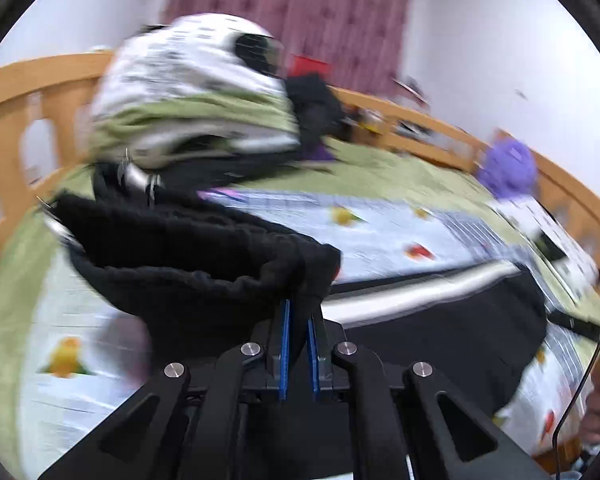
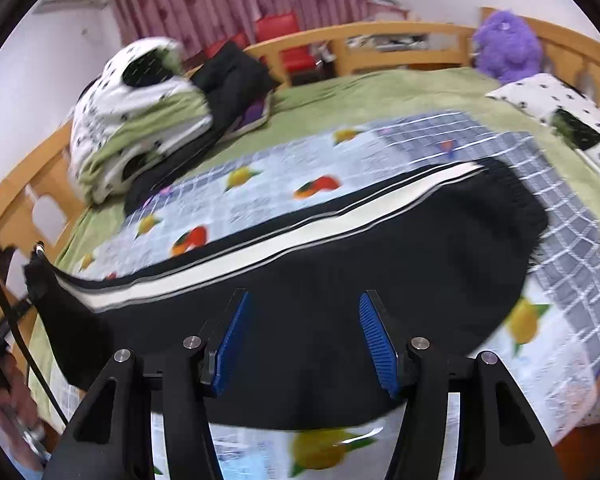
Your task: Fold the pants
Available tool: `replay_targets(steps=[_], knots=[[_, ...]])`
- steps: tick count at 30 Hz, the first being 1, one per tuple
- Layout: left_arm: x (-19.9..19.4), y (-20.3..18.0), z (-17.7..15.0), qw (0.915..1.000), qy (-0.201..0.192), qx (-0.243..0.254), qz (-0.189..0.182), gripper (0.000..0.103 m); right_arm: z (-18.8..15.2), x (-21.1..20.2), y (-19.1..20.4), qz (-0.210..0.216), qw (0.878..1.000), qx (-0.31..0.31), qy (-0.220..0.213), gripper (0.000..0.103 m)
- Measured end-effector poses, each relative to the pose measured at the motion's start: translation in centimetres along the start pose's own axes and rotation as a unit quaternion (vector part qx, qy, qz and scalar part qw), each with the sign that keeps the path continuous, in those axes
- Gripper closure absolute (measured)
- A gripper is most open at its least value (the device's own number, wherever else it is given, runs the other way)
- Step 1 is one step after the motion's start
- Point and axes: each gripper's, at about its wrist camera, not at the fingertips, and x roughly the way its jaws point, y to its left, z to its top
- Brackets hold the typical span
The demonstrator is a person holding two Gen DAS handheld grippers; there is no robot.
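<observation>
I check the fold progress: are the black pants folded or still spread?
Mostly spread: the black pants lie long across the bed; only one end is lifted, pinched in the left gripper.

The room was bright with soft, even light, and no strong shadows showed. Both pictures were round and bent at the edges, with black corners. The left view was very smeared beyond the left hand-held gripper. The right view was sharper, only a little blurry.
</observation>
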Motion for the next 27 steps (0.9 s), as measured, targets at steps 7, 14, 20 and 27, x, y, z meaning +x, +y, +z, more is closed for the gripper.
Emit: replay_targets(steps=[7,14,20,27], knots=[[4.3,-7.9,-4.8,0.9895,0.073,0.025,-0.122,0.095,-0.8,-0.9,-4.2,-0.042,0.999,-0.035,-0.002,0.047],[3.1,-9.7,-7.7,0.9839,0.121,0.074,-0.109,0.046,-2.6,1.0,-4.6,-0.019,0.997,-0.070,0.028,0.047],[0.2,-3.2,-6.8,0.9946,0.082,0.029,-0.057,0.032,-2.9,4.2,-0.6,0.064,0.993,-0.088,0.045,0.046],[-1.9,5.8,-9.6,0.9949,0.093,-0.032,0.023,0.032,-4.6,12.3,5.9,0.121,0.981,-0.099,0.114,0.039]])
